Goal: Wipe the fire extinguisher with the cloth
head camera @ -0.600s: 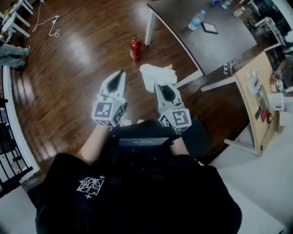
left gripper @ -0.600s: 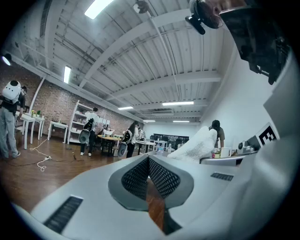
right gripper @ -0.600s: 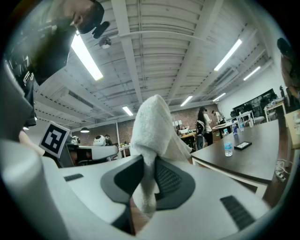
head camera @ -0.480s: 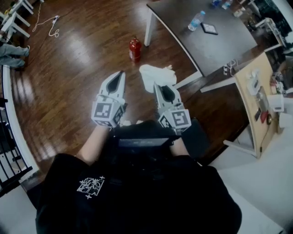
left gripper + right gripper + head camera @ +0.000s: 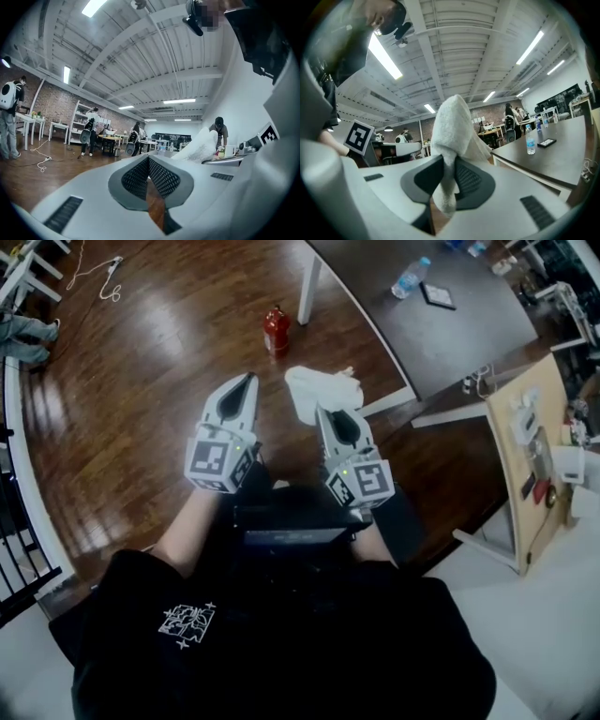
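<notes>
My left gripper (image 5: 250,382) is empty, its jaws pressed together with nothing between them, held out over the wooden floor (image 5: 150,381) in front of me. My right gripper (image 5: 324,412) is clamped on the white cloth (image 5: 313,390): a fold of it is pinched between the two jaws, a short end hangs below them, and the rest bunches up and flops forward past the tips. The two grippers sit side by side, a little apart, both pointing away from my body. The red fire extinguisher (image 5: 276,331) stands upright on the floor ahead of them, just beside the white leg (image 5: 307,294) at the near corner of the dark table (image 5: 469,343). It is clear of the cloth and of both grippers, and lies roughly between the lines along which they point. On the table, toward its far edge, a water bottle (image 5: 411,278) stands with a flat dark thing (image 5: 438,296) just beside it. A white cable (image 5: 94,270) lies on the floor toward the far left.
</notes>
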A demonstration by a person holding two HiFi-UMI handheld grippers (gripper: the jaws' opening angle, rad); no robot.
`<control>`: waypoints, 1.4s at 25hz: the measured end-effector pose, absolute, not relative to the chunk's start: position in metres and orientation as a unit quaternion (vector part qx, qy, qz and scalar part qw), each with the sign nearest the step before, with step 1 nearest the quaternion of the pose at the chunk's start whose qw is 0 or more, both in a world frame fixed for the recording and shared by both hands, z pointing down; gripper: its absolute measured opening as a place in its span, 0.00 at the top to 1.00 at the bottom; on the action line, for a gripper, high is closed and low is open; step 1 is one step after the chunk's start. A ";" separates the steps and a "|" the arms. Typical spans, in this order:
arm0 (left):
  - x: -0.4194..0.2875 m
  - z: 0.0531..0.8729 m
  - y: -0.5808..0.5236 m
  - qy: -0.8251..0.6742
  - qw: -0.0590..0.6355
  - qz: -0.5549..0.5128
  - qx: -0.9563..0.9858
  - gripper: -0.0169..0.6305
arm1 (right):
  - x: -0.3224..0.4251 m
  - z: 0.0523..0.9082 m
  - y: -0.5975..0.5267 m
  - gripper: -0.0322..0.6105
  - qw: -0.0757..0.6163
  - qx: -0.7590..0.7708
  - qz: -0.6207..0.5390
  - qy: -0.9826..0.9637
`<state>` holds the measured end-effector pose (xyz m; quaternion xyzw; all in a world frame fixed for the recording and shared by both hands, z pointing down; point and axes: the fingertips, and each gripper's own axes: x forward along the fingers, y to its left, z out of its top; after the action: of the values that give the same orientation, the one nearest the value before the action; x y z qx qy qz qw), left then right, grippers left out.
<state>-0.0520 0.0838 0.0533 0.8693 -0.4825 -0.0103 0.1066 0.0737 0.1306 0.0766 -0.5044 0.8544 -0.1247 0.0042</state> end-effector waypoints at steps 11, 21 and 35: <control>-0.046 0.102 0.004 -0.467 0.136 0.023 0.873 0.97 | 0.089 0.135 0.038 0.82 -0.016 -0.515 -0.165 0.841; -0.045 0.192 -0.150 -0.447 0.111 0.024 0.887 0.97 | 0.093 0.237 -0.132 0.82 -0.006 -0.519 -0.155 0.841; -0.066 0.516 -0.247 -0.456 0.112 -0.006 0.883 0.97 | 0.081 0.554 -0.287 0.82 0.025 -0.505 -0.126 0.853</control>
<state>-0.0662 -0.2468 0.5159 0.8831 -0.4556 -0.0056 0.1124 0.0808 -0.2873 0.5539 -0.5053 0.8534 -0.1256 0.0254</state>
